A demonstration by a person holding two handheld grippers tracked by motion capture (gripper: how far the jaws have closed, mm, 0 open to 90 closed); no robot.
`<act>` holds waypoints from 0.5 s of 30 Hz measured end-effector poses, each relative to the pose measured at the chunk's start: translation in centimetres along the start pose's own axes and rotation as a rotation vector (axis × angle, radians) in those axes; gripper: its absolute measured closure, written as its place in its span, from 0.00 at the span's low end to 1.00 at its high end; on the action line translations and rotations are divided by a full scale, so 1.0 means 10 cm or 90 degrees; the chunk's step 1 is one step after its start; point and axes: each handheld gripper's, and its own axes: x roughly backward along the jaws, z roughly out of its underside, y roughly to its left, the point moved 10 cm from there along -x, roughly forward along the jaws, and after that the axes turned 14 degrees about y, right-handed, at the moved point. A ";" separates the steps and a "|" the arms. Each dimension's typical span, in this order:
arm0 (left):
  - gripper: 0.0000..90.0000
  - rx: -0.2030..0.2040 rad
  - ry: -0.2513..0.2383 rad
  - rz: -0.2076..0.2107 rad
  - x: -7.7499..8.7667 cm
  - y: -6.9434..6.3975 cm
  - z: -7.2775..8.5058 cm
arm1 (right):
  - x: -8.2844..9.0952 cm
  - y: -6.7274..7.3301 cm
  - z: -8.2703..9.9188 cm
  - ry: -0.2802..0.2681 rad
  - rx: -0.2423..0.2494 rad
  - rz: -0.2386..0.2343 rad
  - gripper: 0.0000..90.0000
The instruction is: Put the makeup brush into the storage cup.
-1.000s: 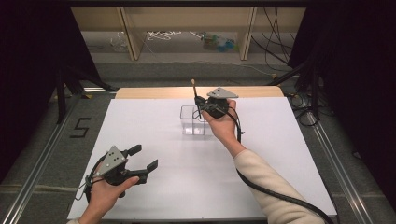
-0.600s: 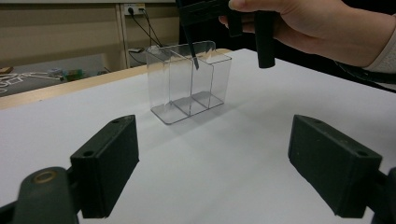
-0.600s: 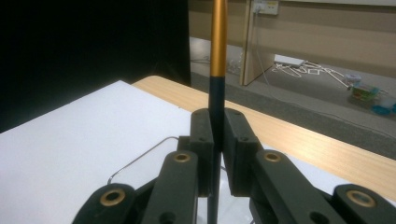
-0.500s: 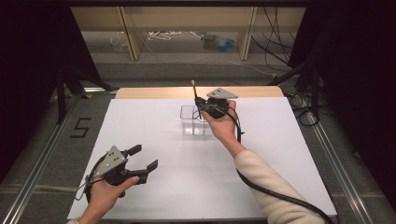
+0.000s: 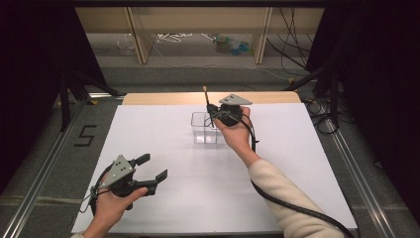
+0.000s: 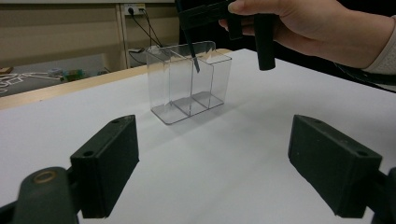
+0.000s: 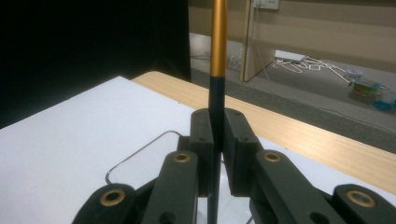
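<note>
A clear plastic container [image 5: 204, 130] with three compartments stands on the white table, toward the far middle. My right gripper [image 5: 214, 112] hovers just above it, shut on an upright pen [image 5: 205, 97] with a black lower body and a gold upper part. In the right gripper view the pen [image 7: 217, 46] rises between the closed pads [image 7: 201, 135], over the container's rim [image 7: 140, 156]. The left gripper view shows the pen's tip [image 6: 195, 63] dipping into the top of the container [image 6: 187, 88]; which compartment I cannot tell. My left gripper [image 5: 152, 167] stands open near the front left, empty.
The white sheet [image 5: 297, 148] covers the table, with a strip of wood [image 5: 168, 98] along its far edge. Beyond it lie a floor with cables and wooden shelf posts [image 5: 136, 34]. A cable [image 5: 292, 206] trails from the right gripper along the sleeve.
</note>
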 end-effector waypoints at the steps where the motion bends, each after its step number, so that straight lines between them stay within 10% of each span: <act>1: 0.17 0.000 0.000 0.000 0.00 0.00 0.00 | 0.00 -0.01 -0.01 -0.006 0.003 0.001 0.93; 15: 0.17 0.000 0.001 0.000 0.00 0.00 0.00 | -0.02 -0.01 0.03 0.004 0.001 -0.001 0.93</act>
